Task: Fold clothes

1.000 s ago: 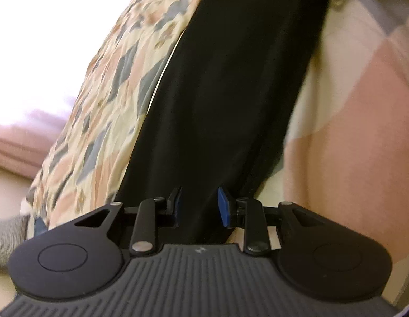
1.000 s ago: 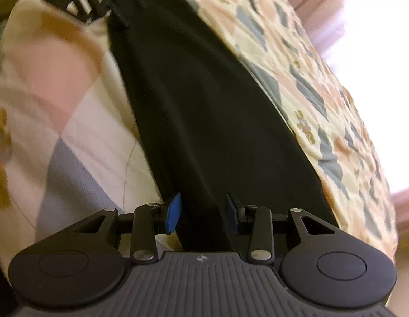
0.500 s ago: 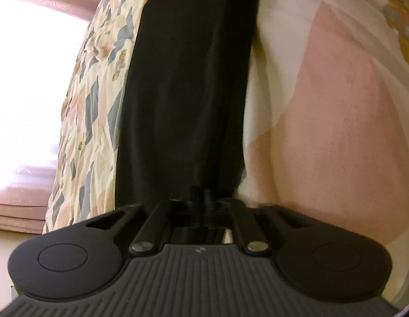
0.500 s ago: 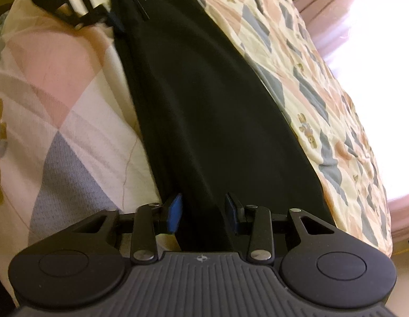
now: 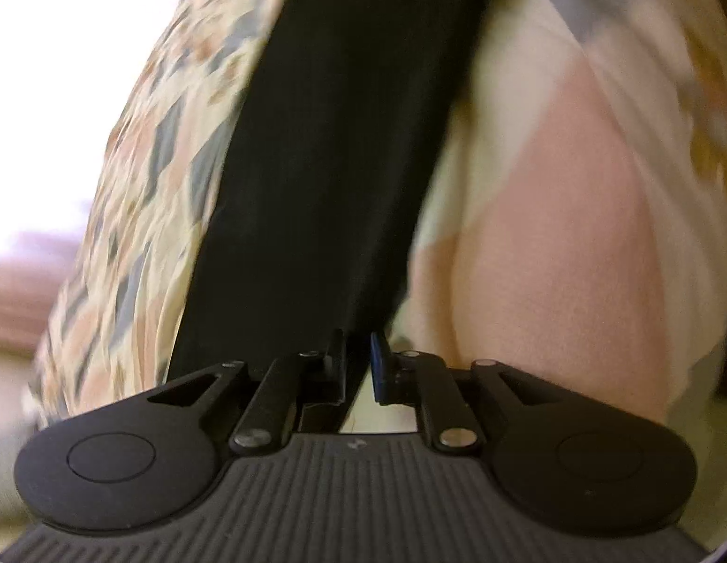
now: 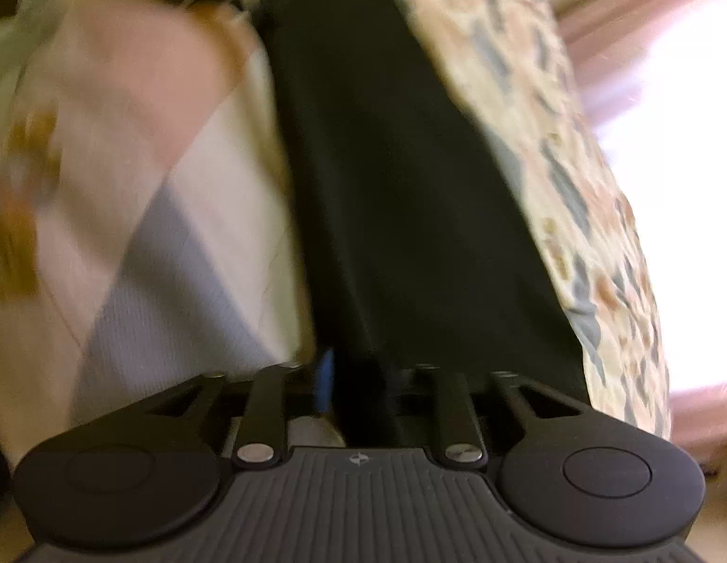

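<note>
A long black garment (image 5: pixel 326 164) lies stretched in a strip over a patchwork bedcover (image 5: pixel 551 244). My left gripper (image 5: pixel 359 366) sits at the strip's near end. Its jaws are opening, a narrow gap shows, and the cloth's right edge runs down between the pads. In the right wrist view the same black garment (image 6: pixel 410 197) runs away from my right gripper (image 6: pixel 363 384). Those jaws are opening too, astride the near end of the cloth. One blue pad (image 6: pixel 323 375) shows; the other finger is dark and blurred.
The bedcover (image 6: pixel 143 244) has cream, pink and grey-blue diamonds, with a finer patterned part (image 5: pixel 162 173) along the far side of the garment. The bed's edge drops off towards a bright window (image 6: pixel 682 150) with pink curtains (image 5: pixel 16 291).
My left jaws stood apart, shut on the cloth's edge, and now show a small gap. The right jaws stay astride the garment. Both views have swung and are blurred.
</note>
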The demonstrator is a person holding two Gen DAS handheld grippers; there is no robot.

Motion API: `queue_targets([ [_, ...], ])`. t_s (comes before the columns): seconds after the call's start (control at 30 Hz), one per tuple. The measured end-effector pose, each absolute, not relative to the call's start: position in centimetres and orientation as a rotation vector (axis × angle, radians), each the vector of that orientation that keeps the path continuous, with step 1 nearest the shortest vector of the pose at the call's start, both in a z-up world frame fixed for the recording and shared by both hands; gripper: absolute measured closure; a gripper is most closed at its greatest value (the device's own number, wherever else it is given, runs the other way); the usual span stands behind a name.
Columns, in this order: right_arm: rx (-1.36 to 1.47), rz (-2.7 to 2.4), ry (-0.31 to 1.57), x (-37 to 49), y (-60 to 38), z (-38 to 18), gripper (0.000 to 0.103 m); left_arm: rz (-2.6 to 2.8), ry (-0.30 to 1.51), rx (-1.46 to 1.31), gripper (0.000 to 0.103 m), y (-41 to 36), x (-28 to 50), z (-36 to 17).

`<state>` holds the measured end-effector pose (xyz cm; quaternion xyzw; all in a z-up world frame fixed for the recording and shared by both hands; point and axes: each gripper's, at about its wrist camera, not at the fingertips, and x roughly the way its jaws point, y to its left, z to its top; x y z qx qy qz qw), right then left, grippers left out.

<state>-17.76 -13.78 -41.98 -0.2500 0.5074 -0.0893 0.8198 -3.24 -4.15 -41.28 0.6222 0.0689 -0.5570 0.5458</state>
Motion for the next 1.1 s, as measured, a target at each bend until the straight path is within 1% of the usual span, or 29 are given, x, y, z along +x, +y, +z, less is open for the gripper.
queue_targets([
  [0.07, -0.336, -0.267, 1.045, -18.3, -15.5, -40.1, 0.071, -1.238, 0.261, 1.411, 0.092, -4.1, -2.6, -39.4],
  [0.13, -0.103, -0.369, 1.025, -18.9, -18.0, -38.7, 0.071, -1.149, 0.401, 1.311, 0.092, -4.5, -1.9, -37.4],
  [0.23, 0.182, -0.519, 1.095, -20.1, -21.9, -39.6, 0.069, -1.068, 0.624, 1.108, 0.091, -5.9, -1.7, -33.5],
  [0.3, 0.347, -0.584, 1.12, -21.0, -24.1, -39.8, 0.069, -1.048, 0.708, 0.967, 0.088, -6.8, -2.3, -30.3],
  [0.33, 0.42, -0.611, 1.115, -21.5, -24.9, -39.4, 0.068, -1.038, 0.752, 0.906, 0.077, -7.5, -2.6, -28.9],
  [0.37, 0.47, -0.631, 1.079, -22.0, -25.3, -37.8, 0.067, -1.028, 0.801, 0.85, 0.069, -8.4, -2.9, -27.6],
  [0.43, 0.548, -0.677, 1.016, -23.1, -26.0, -34.6, 0.06, -1.022, 0.887, 0.74, 0.07, -9.4, -3.2, -25.1],
  [0.47, 0.583, -0.705, 0.987, -23.7, -26.2, -33.0, 0.059, -1.019, 0.929, 0.692, 0.07, -9.9, -3.2, -23.9],
  [0.53, 0.654, -0.755, 0.934, -24.9, -26.6, -30.0, 0.051, -1.011, 0.987, 0.628, 0.069, -10.8, -3.3, -21.7],
  [0.57, 0.683, -0.772, 0.91, -25.5, -26.7, -28.7, 0.05, -1.01, 1.003, 0.612, 0.068, -11.2, -3.4, -20.7],
  [0.6, 0.707, -0.789, 0.888, -26.0, -26.7, -27.5, 0.046, -1.016, 1.006, 0.611, 0.067, -11.3, -3.6, -19.9],
  [0.63, 0.729, -0.808, 0.868, -26.6, -26.6, -26.2, 0.04, -1.02, 1.002, 0.615, 0.066, -11.4, -3.9, -19.1],
  [0.7, 0.761, -0.842, 0.832, -27.6, -26.0, -23.9, 0.038, -1.023, 0.975, 0.643, 0.064, -11.3, -4.6, -17.7],
  [0.73, 0.773, -0.858, 0.816, -28.0, -25.5, -22.9, 0.035, -1.026, 0.961, 0.657, 0.064, -11.1, -4.8, -17.0],
  [0.8, 0.788, -0.893, 0.8, -28.4, -24.1, -21.3, 0.03, -1.024, 0.935, 0.666, 0.061, -10.3, -4.9, -15.6],
  [0.87, 0.798, -0.924, 0.782, -28.4, -22.3, -20.1, 0.03, -1.023, 0.903, 0.67, 0.052, -8.9, -4.7, -14.3],
  [0.93, 0.808, -0.957, 0.768, -28.5, -20.0, -19.2, 0.027, -1.007, 0.871, 0.672, 0.046, -7.1, -4.2, -13.2],
  [1.1, 0.83, -1.029, 0.761, -26.8, -13.8, -18.1, 0.025, -0.989, 0.823, 0.683, 0.046, -1.0, -2.2, -11.2],
])
